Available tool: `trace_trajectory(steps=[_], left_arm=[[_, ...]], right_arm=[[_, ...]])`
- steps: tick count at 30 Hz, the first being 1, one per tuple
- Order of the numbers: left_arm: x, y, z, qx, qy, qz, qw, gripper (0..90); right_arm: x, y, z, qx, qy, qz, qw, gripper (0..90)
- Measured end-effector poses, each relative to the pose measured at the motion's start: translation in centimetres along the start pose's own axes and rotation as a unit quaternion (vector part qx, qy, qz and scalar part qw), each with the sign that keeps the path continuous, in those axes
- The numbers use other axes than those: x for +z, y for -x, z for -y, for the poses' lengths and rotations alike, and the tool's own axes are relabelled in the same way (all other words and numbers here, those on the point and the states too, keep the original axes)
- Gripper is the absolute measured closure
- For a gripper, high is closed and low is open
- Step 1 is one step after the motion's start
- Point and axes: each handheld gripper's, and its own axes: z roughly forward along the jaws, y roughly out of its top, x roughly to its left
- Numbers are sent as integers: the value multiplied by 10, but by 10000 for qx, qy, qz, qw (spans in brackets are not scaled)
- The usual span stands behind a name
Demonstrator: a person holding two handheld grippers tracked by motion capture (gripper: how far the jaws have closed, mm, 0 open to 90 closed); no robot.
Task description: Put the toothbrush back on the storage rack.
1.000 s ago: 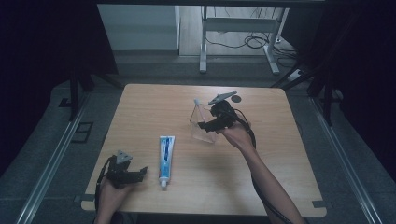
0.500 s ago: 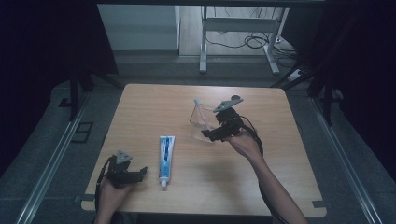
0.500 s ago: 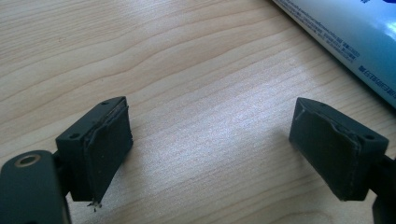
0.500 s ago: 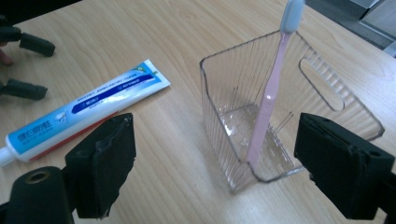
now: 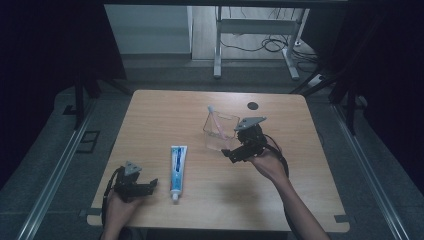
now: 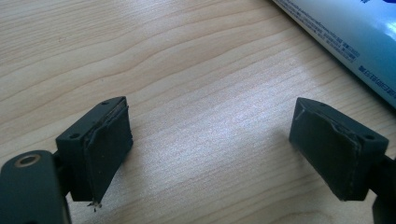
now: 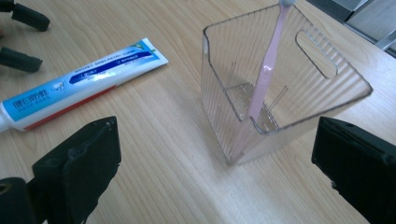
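Observation:
A clear ribbed plastic container [image 5: 220,132] stands upright on the wooden table [image 5: 300,200], with a pink toothbrush [image 5: 215,120] leaning inside it. In the right gripper view the container [image 7: 299,93] and toothbrush [image 7: 264,74] sit just ahead of the jaws. My right gripper [image 5: 233,153] [image 7: 217,154] is open and empty, just on the near side of the container. A blue and white toothpaste tube [image 5: 177,165] [image 7: 79,88] lies flat at centre left. My left gripper [image 5: 149,184] [image 6: 210,135] is open, low over bare wood beside the tube [image 6: 345,28].
A small black disc [image 5: 253,105] lies near the table's far edge. The left gripper's jaws [image 7: 21,39] show at the top left of the right gripper view. A metal frame and cables [image 5: 260,40] stand on the floor beyond the table.
My right gripper has drawn back from the container toward the near side of the table. The left gripper, tube and container have stayed put.

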Motion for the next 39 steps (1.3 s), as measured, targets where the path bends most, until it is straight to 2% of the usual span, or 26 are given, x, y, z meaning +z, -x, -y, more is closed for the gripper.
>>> trace_trajectory(steps=[10, 16, 39], left_arm=[[0, 0, 0, -2, 2, -1, 10000, 129], [0, 0, 0, 22, -18, 1, 10000, 129], [0, 1, -1, -40, -21, -39, 10000, 128]], right_arm=[[-13, -1, 23, 34, 83, 73, 9999, 8], [-17, 0, 39, 102, 35, 119, 9999, 8], [-26, 0, 103, 523, -35, 282, 9982, 8]])
